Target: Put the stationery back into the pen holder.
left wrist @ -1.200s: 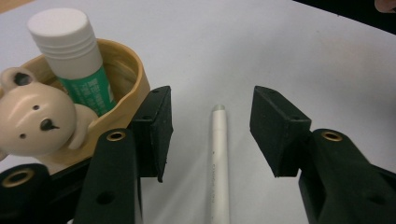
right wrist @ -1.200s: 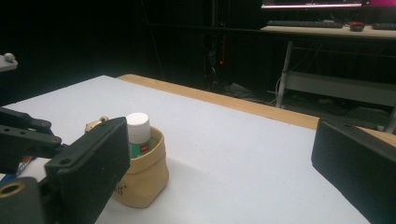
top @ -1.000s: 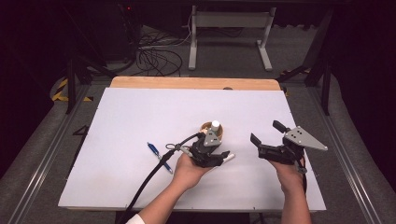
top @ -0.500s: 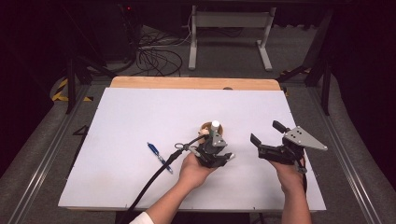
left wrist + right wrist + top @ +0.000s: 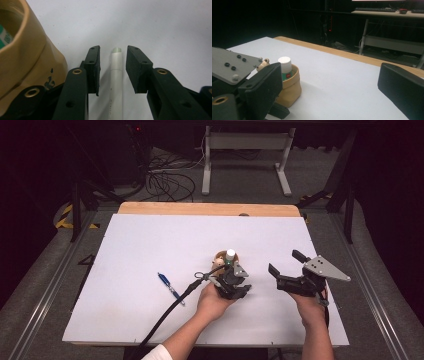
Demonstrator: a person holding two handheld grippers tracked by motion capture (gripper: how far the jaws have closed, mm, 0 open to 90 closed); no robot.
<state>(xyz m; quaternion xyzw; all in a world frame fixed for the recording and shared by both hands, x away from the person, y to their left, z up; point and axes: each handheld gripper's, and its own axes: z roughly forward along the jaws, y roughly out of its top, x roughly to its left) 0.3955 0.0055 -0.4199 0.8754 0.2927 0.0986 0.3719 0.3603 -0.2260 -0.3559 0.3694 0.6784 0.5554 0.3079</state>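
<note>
The counter is a flat white sheet over a pale wooden top whose far edge shows as a tan strip, and it stands in a dark room with grey carpet on both sides. With the tan cup near the middle of the counter as the mark, the person's left hand comes in just nearer than it, holding the left gripper, which points down at the counter right beside the cup on its near side. A blue pen lies left of the cup and a little nearer, well apart from it. The right gripper hangs to the right of the cup, above the counter, its fingers released and spread wide with nothing between them. A white-capped bottle with a green label stands upright in the cup. Beyond the cup, past the wooden edge, black cables lie coiled on the floor beside a white metal frame. The left gripper view adds what the high view hides: a thin white tube lies on the counter between the left fingers, which stand apart on either side without touching it, the cup's wall pressing close at the left. The right gripper view looks across the counter at the cup and bottle from the side, with a far desk bearing a keyboard in the dark.
</note>
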